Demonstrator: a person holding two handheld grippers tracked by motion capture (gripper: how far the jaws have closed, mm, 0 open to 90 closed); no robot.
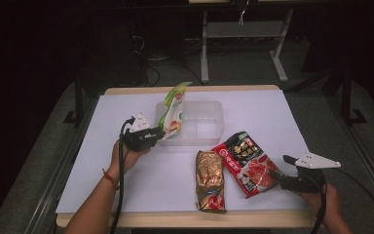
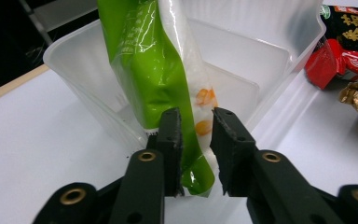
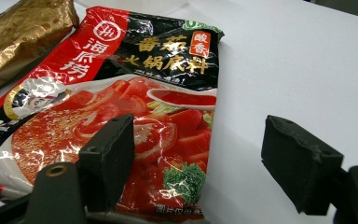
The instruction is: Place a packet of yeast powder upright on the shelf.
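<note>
Clamped jaws mark the left gripper point(image 2: 195, 128), whose two black pads pinch the lower edge of a green-and-white pouch point(image 2: 161, 70) between them. That pouch stands nearly upright, its top leaning a little, and its lower part sits just over the near left corner of a clear plastic bin point(image 2: 279, 51); in the high view the same pouch point(image 1: 173, 112) rises at the bin's point(image 1: 209, 109) left end, with the left gripper point(image 1: 157, 132) at its base and the person's left hand point(image 1: 126, 156) behind it. Whether the pouch touches the bin's floor cannot be told. Over on the right, the right gripper point(image 3: 200, 158) has its jaws wide apart and holds nothing; they straddle the near right corner of a red-and-black sauce packet point(image 3: 135, 107) that lies flat on the white table point(image 3: 307, 70). A gold packet point(image 1: 210, 180) lies just left of the red one point(image 1: 246, 161), the two close together, in front of the bin.
</note>
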